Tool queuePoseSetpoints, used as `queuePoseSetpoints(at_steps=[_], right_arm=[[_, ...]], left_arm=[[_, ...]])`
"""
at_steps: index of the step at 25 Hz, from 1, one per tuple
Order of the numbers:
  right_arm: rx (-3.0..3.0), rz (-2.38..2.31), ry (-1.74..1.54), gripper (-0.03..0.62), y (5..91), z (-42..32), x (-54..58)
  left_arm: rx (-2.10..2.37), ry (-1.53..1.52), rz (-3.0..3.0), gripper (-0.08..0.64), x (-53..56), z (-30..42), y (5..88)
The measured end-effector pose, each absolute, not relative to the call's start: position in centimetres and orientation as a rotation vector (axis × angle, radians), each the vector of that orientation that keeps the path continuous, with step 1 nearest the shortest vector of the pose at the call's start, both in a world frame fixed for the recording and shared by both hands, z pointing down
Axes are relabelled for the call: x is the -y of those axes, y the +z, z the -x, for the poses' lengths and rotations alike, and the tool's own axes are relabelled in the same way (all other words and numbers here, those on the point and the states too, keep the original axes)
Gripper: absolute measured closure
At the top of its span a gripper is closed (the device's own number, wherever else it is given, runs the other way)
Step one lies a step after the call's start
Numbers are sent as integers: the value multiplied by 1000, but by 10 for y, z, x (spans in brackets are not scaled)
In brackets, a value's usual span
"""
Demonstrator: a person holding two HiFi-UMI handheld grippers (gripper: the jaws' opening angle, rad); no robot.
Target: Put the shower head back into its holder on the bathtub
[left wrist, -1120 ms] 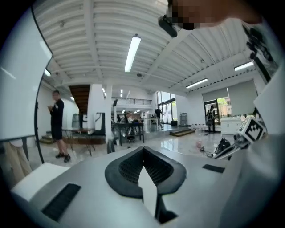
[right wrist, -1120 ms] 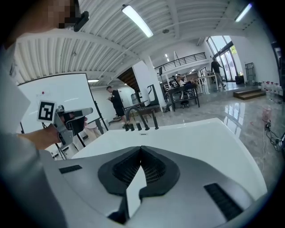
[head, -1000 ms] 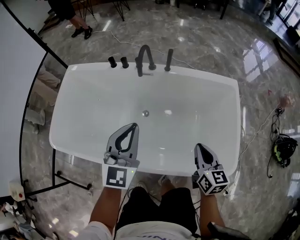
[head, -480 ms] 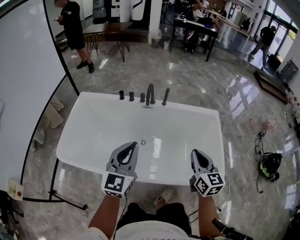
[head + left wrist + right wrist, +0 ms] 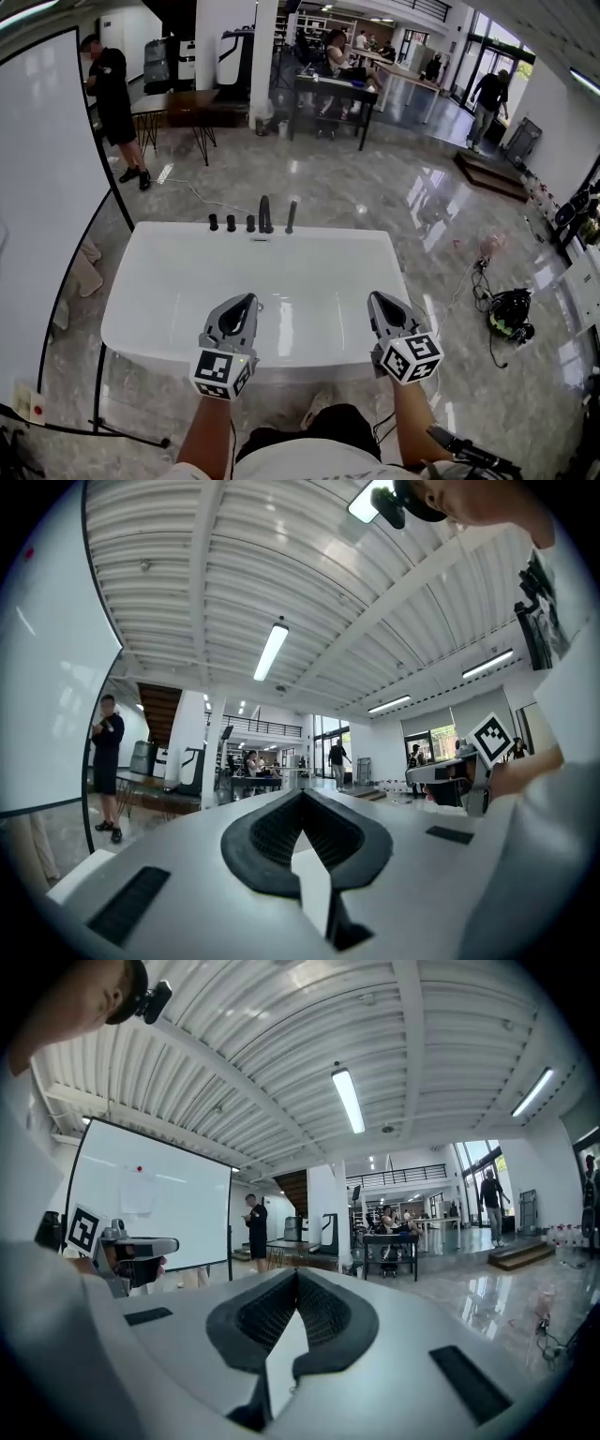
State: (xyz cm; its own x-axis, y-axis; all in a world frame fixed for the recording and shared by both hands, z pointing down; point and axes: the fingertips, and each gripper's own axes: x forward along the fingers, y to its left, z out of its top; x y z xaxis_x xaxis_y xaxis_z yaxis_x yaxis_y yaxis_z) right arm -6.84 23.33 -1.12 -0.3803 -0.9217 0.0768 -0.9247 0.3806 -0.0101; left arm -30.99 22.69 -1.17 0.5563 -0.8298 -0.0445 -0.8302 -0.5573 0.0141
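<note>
The left gripper (image 5: pixel 247 300) has its grey jaws pressed together at the tips with nothing between them, and so does the right gripper (image 5: pixel 376 297). Both hang level over the near edge of the white rectangular bathtub (image 5: pixel 141 339) and touch nothing. The slim dark shower head (image 5: pixel 292 217) stands upright on the far rim, just right of the dark curved spout (image 5: pixel 265 214). Polished grey marble floor (image 5: pixel 375 197) lies open beyond and to the right of the tub. A tall white board panel (image 5: pixel 52 187) stands close by its left end. The holder itself is too small to make out.
</note>
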Motion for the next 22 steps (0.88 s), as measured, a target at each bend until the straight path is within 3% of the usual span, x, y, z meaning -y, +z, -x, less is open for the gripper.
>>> queuePoseSetpoints(at_steps=[12, 22], right_arm=[[2693, -1602, -59, 581, -60, 77, -252], [2786, -1604, -84, 581, -73, -64, -297]], left_arm=[[-1563, 67, 2710, 543, -269, 320, -39], [-1568, -30, 2692, 543, -314, 169, -51]])
